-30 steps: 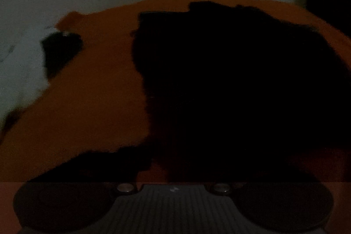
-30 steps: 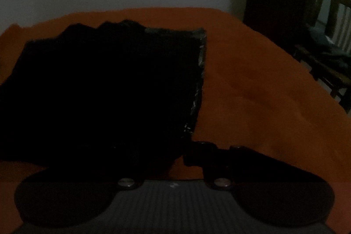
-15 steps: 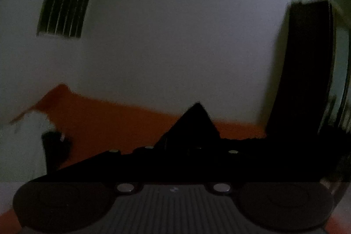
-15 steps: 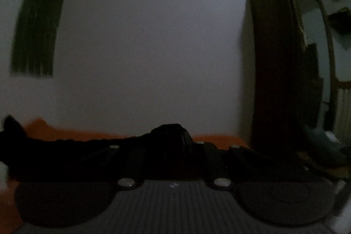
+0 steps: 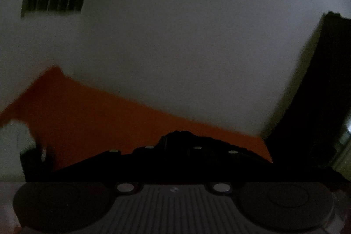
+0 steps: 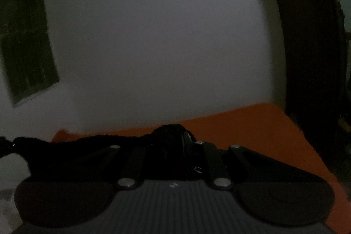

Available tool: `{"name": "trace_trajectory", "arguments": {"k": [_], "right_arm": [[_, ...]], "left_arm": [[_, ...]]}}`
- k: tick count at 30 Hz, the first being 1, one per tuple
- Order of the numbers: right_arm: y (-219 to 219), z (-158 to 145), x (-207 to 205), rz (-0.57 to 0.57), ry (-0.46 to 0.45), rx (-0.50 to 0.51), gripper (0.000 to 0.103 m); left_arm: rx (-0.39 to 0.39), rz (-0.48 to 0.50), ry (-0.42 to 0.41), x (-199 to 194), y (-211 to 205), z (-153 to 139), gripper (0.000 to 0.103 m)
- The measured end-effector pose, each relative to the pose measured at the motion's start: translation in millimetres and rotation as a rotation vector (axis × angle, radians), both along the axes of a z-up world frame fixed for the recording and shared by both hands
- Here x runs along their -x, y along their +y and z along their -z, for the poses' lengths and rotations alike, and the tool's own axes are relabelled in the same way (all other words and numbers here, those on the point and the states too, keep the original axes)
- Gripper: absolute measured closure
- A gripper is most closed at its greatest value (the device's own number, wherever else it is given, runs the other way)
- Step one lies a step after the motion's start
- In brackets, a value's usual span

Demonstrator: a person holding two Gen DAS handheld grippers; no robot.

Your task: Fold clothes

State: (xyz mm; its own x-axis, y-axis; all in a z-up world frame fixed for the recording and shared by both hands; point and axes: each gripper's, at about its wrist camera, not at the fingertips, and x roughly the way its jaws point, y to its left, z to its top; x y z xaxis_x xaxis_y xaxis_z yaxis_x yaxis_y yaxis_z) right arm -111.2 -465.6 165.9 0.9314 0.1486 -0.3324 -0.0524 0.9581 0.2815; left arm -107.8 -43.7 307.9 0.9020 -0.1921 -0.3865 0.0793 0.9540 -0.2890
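Left wrist view: the left gripper (image 5: 175,142) is clenched on a bunched peak of a black garment (image 5: 182,135), which rises just ahead of its tips above the orange bedsheet (image 5: 87,115). The cloth's dark edge trails away toward the right, so its long axis seems to run sideways between the two hands.

Right wrist view: the right gripper (image 6: 173,139) is likewise clamped on a wad of the black garment (image 6: 169,131), whose edge stretches off to the left over the orange bedsheet (image 6: 252,124). Each hand holds its own end, neither nearer; the cloth is lifted against the pale wall (image 6: 153,36).
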Motion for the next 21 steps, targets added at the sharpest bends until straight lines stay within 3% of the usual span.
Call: {"name": "trace_trajectory", "arguments": {"k": [2, 4, 6, 8, 10, 14, 17, 19, 21], "right_arm": [[1.1, -21.7, -9.2, 0.045, -0.098, -0.012, 0.091], [1.1, -43.1, 3.4, 0.075, -0.257, -0.011, 0.091], [-3.4, -53.7, 19.0, 0.072, -0.374, -0.013, 0.091], [-12.1, -49.4, 29.1, 0.013, -0.381, -0.003, 0.090], [-19.5, -27.4, 37.8, -0.054, -0.316, 0.000, 0.089], [-29.9, 57.5, 78.6, -0.169, -0.109, -0.010, 0.089], [-32.2, 159.2, 127.0, -0.212, 0.130, -0.028, 0.089], [-32.6, 229.8, 148.5, -0.237, 0.304, -0.021, 0.089], [-32.6, 284.3, 170.7, -0.245, 0.412, -0.004, 0.089]], "left_arm": [[-0.045, -0.028, -0.166, 9.4, -15.2, -28.4, 0.094], [-0.112, -0.039, -0.356, 31.7, -29.6, -48.4, 0.094], [-0.089, -0.044, -0.378, 41.7, -26.9, -47.5, 0.094], [-0.037, -0.048, -0.351, 48.6, -19.3, -38.0, 0.094], [-0.005, -0.035, -0.311, 58.7, -10.8, -6.5, 0.094], [-0.107, -0.011, -0.202, 111.4, -10.1, 100.6, 0.094], [-0.170, 0.000, -0.032, 159.4, -12.6, 208.7, 0.094], [-0.179, -0.001, 0.115, 181.5, -13.9, 280.0, 0.094], [-0.159, -0.007, 0.274, 198.1, -15.8, 339.9, 0.094]]}}
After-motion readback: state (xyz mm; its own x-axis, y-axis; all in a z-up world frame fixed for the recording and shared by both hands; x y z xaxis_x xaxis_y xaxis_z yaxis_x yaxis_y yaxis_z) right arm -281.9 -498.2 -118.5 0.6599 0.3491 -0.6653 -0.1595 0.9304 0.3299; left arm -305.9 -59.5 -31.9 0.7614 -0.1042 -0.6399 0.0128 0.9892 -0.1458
